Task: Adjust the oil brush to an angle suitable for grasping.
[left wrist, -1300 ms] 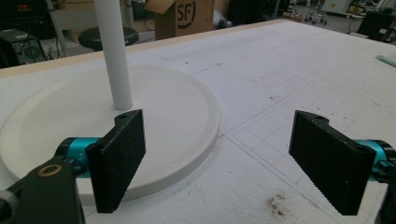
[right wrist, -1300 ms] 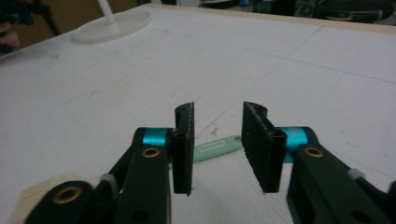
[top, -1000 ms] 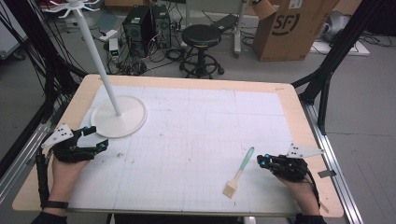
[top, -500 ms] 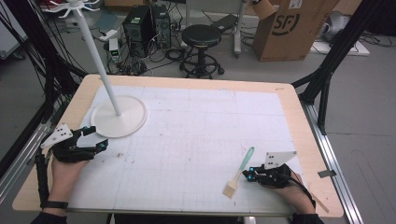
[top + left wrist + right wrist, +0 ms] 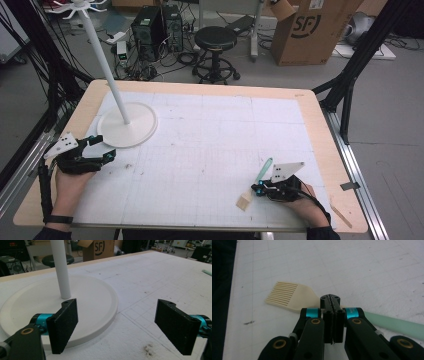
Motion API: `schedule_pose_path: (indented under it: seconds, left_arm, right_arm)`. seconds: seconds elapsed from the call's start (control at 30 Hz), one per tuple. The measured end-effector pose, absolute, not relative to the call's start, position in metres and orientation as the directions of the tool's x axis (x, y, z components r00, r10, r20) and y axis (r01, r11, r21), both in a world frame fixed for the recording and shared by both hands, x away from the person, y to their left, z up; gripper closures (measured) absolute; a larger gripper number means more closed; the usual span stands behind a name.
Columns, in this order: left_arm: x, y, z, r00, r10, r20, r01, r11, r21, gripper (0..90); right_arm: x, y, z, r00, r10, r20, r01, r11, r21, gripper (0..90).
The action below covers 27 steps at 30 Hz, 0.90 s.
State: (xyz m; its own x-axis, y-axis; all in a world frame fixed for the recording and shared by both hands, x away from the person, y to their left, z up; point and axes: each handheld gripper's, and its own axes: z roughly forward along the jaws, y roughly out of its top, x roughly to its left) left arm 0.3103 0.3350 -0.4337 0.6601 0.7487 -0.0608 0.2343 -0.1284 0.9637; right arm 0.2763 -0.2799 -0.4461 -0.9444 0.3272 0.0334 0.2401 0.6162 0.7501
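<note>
Fingers pressed together, the right gripper hangs over the brush; left gripper rests, fingers apart.

Basting brush: cream ribbed head, pale green handle. Lies flat on the white gridded mat near the table's front right; head toward the front edge, handle angled away and slightly right.

Stand: white round disc base with a tall, slim white pole, upright, on the mat's far left; hooks branch from the top.
</note>
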Motion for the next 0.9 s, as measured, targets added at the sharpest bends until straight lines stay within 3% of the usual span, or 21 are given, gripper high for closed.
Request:
schedule_pose_path:
  seconds: [0.9]
  left_arm:
    - [0.311, 0.334, -0.434, 0.666, 0.743, -0.067, 0.238, -0.127, 0.963, 19.7]
  right_arm:
    - [0.324, -0.229, -0.448, -0.833, 0.554, 0.0, 0.361, 0.544, 0.758, 90.0]
